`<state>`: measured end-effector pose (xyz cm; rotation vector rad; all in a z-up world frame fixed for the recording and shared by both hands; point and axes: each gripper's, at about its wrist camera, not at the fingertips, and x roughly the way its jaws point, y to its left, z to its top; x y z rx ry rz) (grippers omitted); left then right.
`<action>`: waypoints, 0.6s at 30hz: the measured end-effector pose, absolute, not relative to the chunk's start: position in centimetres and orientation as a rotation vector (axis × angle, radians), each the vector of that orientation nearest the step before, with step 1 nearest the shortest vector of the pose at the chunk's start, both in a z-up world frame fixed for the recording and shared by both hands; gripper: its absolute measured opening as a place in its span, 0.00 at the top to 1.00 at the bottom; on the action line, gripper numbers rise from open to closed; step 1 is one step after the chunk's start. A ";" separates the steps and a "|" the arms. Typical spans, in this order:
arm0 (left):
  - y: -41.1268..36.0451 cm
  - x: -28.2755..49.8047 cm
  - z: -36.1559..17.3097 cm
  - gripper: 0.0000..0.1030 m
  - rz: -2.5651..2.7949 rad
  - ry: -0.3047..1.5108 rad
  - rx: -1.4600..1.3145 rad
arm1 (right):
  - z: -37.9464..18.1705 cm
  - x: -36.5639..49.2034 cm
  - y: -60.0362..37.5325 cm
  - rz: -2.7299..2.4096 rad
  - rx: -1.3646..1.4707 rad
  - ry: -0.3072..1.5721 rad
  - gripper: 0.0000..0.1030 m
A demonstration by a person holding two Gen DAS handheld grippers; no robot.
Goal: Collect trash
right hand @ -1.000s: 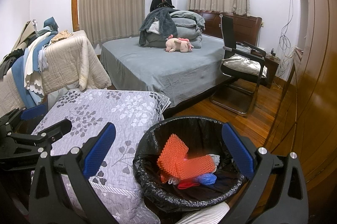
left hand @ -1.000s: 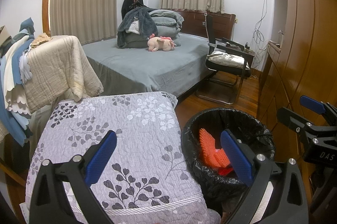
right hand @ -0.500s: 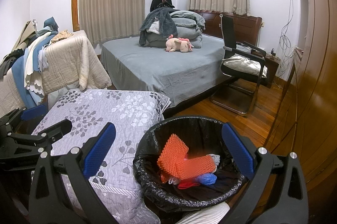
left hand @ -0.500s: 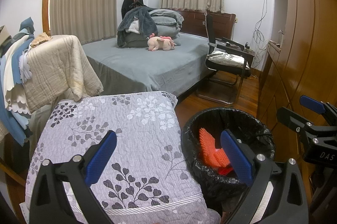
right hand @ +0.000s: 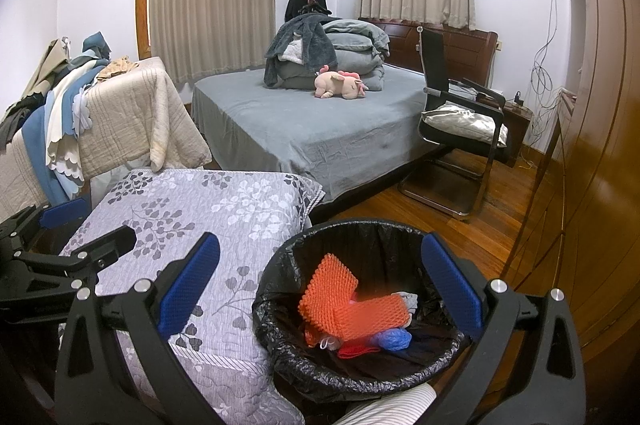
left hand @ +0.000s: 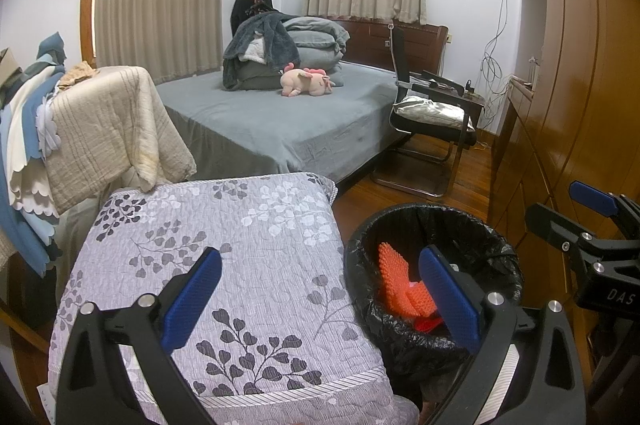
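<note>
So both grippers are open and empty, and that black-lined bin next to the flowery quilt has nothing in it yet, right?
Not quite. The bin is not empty: the right wrist view shows orange foam netting, a blue wad and something red inside. The rest holds: the left gripper and right gripper are open and empty, and the bin stands beside the flowery quilt.

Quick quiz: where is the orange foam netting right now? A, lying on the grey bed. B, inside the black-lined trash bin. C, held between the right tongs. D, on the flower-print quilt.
B: the orange foam netting lies inside the trash bin with other scraps, while the right tongs are open and empty above it.
</note>
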<state>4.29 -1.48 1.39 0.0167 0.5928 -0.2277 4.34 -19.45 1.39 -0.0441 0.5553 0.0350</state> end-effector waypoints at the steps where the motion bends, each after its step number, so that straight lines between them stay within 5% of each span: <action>1: -1.5 4.3 1.4 0.06 -0.228 0.593 0.016 | 1.4 4.3 -19.3 0.036 -0.045 0.555 0.05; 18: -1.4 4.3 1.4 0.06 -0.229 0.594 0.014 | 1.3 4.3 -19.3 0.034 -0.044 0.557 0.05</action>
